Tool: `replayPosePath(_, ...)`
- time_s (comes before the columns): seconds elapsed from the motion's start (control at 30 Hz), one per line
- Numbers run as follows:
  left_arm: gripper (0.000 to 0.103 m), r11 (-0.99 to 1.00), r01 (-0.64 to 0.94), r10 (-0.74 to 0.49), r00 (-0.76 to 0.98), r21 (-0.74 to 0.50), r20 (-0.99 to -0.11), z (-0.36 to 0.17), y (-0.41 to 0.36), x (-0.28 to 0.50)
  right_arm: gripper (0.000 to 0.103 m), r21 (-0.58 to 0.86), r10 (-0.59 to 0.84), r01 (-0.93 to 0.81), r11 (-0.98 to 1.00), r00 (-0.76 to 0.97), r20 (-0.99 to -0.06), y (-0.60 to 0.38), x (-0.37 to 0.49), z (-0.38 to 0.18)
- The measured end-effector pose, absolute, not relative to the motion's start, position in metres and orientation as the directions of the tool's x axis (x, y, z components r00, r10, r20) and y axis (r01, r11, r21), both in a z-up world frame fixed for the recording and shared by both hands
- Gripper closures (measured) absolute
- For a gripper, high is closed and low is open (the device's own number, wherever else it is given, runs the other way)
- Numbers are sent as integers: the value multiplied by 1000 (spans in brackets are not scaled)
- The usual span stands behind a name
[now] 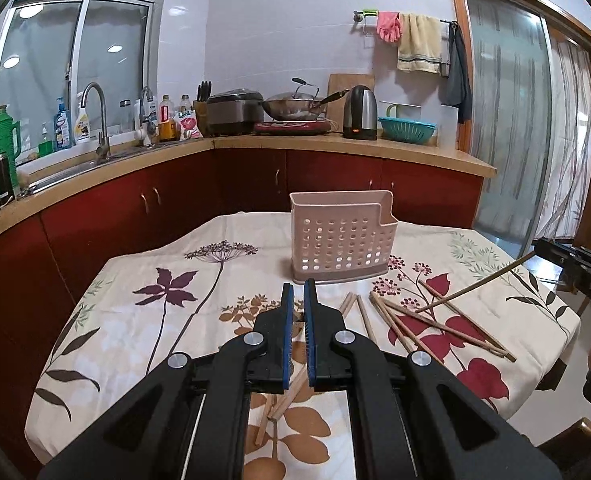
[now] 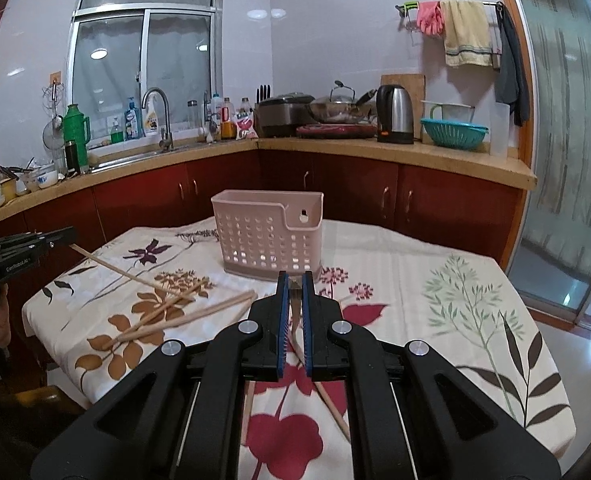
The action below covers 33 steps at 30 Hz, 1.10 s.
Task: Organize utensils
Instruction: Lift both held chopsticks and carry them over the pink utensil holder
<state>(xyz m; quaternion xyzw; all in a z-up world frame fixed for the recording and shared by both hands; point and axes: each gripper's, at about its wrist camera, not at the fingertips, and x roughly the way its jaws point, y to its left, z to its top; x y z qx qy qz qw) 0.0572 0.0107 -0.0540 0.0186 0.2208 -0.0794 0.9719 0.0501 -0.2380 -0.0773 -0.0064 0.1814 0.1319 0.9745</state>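
A pink perforated utensil basket (image 1: 341,238) stands upright at the far middle of the flowered table; it also shows in the right wrist view (image 2: 269,238). Several wooden chopsticks (image 1: 435,322) lie loose in front of it, and more (image 2: 183,314) lie to the left in the right wrist view. My left gripper (image 1: 298,292) is shut on one chopstick (image 2: 131,276), which slants down to the cloth. My right gripper (image 2: 294,284) is shut on another chopstick (image 1: 475,286), whose far end touches the pile.
The table wears a flowered cloth (image 1: 167,280) with edges on all sides. Behind it runs a red-fronted kitchen counter (image 1: 335,144) with a sink, bottles, wok and kettle. A glass sliding door (image 1: 507,120) is at the right.
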Motion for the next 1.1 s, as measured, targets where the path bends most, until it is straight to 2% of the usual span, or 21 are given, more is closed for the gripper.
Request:
replayPosePath(0.63,97,987,159,-143,914,9,-380,-32,17,106,96,35,282,-286,957,901,-329,-220,105,-61)
replayPosePath(1.1,97,985,175,-164,929,2,-331,-26,14,116,96,46,278,-278,960,910,-308,-221,111,-55)
